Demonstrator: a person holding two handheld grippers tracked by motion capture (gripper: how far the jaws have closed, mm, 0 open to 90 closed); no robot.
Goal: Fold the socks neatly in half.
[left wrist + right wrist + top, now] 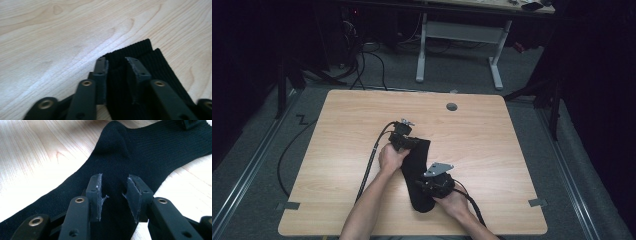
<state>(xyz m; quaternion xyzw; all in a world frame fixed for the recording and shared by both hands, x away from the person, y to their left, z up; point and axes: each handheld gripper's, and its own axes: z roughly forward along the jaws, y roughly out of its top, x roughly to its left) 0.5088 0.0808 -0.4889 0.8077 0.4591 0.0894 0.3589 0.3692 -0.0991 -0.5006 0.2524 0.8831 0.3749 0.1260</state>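
Nearest the bench's (pixel 362 125) front edge lies a black sock (pixel 418 170), running back toward the middle. Left tongs (pixel 117 65) pinch a fold of its ribbed cuff; right tongs (pixel 114 191) stand parted over the foot, unclenched. Folding looks underway; next, the right must clench cloth.

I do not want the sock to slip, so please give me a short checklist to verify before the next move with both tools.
1. Black sock lies flat on the table: ok.
2. Left tool is at the ribbed cuff, fabric between its jaws: ok.
3. Left tool pads really press the fabric: cannot tell.
4. Right tool is over the sock: ok.
5. Right tool grips the sock: not ok, jaws stand apart with a gap.
6. Cables are off the sock: ok.
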